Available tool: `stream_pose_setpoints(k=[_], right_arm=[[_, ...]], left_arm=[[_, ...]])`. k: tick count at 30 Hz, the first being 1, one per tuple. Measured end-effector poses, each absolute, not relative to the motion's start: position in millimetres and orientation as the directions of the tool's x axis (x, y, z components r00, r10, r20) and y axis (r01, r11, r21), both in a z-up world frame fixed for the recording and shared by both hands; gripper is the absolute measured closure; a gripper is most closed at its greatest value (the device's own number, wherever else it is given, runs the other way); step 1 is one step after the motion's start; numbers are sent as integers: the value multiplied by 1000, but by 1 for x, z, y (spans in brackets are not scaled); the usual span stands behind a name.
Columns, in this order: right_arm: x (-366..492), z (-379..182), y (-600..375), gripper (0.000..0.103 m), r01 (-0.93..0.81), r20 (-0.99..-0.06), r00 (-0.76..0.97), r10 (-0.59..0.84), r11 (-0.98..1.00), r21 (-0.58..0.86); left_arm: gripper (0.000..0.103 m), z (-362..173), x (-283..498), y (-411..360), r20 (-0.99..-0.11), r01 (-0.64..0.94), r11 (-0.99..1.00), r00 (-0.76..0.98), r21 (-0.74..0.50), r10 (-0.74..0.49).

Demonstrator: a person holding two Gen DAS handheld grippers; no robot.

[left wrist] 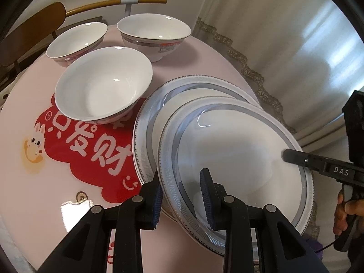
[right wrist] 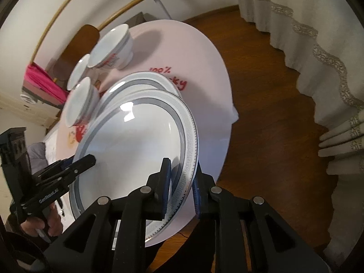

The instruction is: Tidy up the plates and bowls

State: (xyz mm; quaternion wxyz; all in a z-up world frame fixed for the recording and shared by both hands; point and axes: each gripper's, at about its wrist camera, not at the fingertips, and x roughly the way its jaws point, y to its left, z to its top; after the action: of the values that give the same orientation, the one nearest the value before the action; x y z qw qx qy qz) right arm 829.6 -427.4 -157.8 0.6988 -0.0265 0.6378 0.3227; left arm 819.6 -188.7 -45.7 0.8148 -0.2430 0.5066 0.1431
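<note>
A white plate with a grey patterned rim is held tilted above the pink table by both grippers. My left gripper is shut on its near-left rim. My right gripper is shut on its opposite rim and shows in the left wrist view. The plate also shows in the right wrist view. A second matching plate lies on the table under and behind it. Three white bowls stand apart at the back left.
The round pink table has a red printed picture. A wooden chair stands behind it. A cream curtain hangs to the right over a wooden floor. A pink box sits beyond the table.
</note>
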Motion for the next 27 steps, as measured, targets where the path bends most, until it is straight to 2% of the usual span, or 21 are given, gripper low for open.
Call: stream_pose_setpoints(k=[18,27], right_arm=[[846,-173,-409,81,-443,-921,-17,389,823,355],[848,-178,-408,81,-424,-906,-33,421,816,394]], left_arm=[[77,-40,816,-186,-888,-486,849,458,-208,44],[77,-39,814,-187,-885,-487,853,461,-185,72]])
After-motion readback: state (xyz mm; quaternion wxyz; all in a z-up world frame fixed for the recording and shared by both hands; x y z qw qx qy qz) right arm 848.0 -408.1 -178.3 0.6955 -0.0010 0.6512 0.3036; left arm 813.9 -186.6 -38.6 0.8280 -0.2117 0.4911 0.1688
